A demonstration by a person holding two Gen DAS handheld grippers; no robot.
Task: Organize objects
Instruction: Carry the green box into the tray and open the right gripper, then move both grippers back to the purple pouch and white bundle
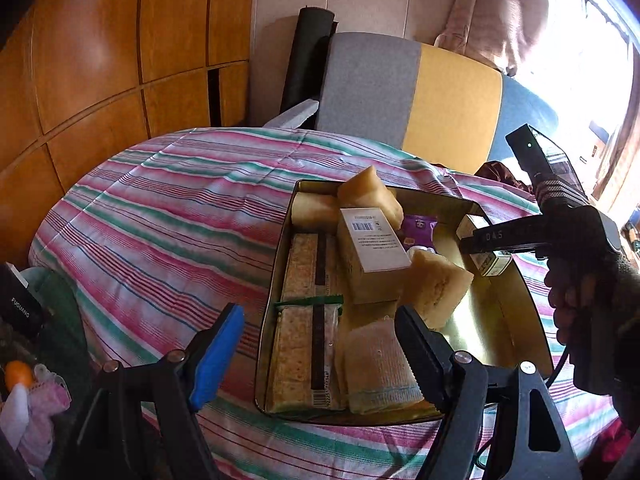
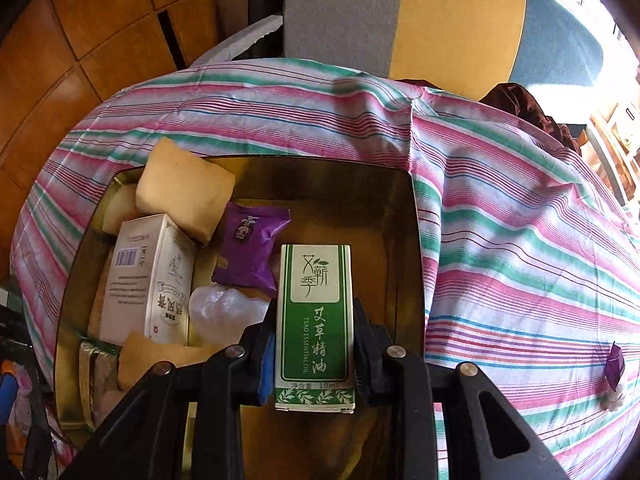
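Right wrist view shows the right gripper (image 2: 314, 354) clamped on a green-and-white cardboard essential-oil box (image 2: 315, 326), held above the bare right part of a shallow gold metal tin (image 2: 416, 248). Left of it lie a purple foil packet (image 2: 250, 248) and a white carton (image 2: 148, 276). The left gripper (image 1: 320, 344) hangs apart, holding nothing, over the tin's near end. A pink-and-green striped cloth (image 2: 520, 208) covers the worktop, with orange wooden panels (image 1: 100, 60) behind.
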